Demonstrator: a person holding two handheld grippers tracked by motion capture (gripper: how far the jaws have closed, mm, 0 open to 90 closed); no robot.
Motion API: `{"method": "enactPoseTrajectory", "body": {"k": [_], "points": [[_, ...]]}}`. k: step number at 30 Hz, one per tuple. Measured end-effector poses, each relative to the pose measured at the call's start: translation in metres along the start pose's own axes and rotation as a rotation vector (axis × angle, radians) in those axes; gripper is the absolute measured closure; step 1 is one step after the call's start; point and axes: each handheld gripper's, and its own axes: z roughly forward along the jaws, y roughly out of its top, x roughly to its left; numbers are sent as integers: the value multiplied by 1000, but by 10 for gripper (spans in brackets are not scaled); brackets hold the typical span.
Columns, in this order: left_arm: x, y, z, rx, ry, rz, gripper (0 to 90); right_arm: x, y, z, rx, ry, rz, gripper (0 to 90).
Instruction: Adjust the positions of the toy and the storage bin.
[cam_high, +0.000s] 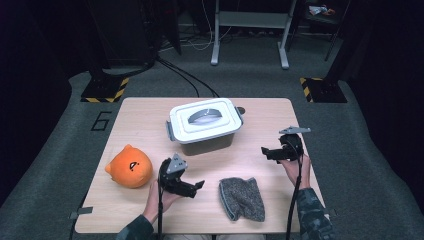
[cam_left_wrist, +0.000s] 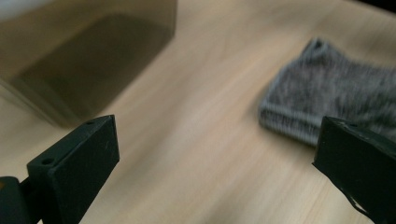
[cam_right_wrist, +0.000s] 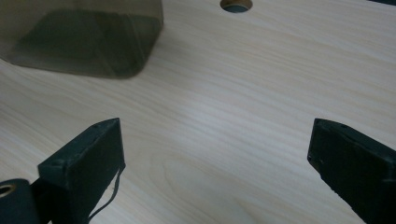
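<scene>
A grey knitted cloth (cam_high: 241, 198) lies near the table's front edge, right of centre. My left gripper (cam_high: 197, 189) hovers just left of it, open and pointing toward it; in the left gripper view the cloth (cam_left_wrist: 327, 93) lies ahead on the right, with bare wood between the jaws (cam_left_wrist: 219, 154). A smoky plastic box (cam_high: 204, 122) with a white handled lid stands mid-table. An orange plush toy (cam_high: 129, 166) sits at the left. My right gripper (cam_high: 265, 153) is held at the right, pointing left toward the box, open with nothing between its jaws (cam_right_wrist: 217, 154).
The light wooden table (cam_high: 145, 120) has a small round hole (cam_high: 241, 110) behind the box, also seen in the right gripper view as the hole (cam_right_wrist: 236, 4). The box's wall (cam_right_wrist: 88, 37) is at upper left there. Dark floor, cables and stands surround the table.
</scene>
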Motion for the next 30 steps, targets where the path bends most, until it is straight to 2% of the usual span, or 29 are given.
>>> {"method": "enactPoseTrajectory", "body": {"k": [2,5,10,11,12,14,16,18,20,23,24,30], "points": [[-3,-17,7,22,7,-9,0,1,7,3,-4,7,-4,32],[-2,-33,12,39,29,-14,0,3,18,9,-5,21,-11,37],[7,-51,15,65,75,-26,0,4,38,20,-16,58,-9,69],[8,-52,15,72,83,-15,0,4,43,23,-20,57,-5,93],[8,-55,16,69,89,-22,0,4,46,24,-19,62,-5,125],[9,-55,17,86,91,-14,0,5,55,31,-25,71,-6,151],[8,-55,18,88,96,-8,0,6,63,36,-17,69,-9,213],[9,-54,20,126,89,5,0,5,73,41,-26,77,-5,269],[10,-54,21,136,83,-3,0,4,81,45,-31,84,-10,307],[11,-54,21,140,70,-14,0,3,91,52,-32,96,10,379],[11,-54,21,140,66,-10,0,3,94,54,-37,97,6,423],[11,-54,22,140,58,-4,1,5,105,66,-29,122,6,533]]}}
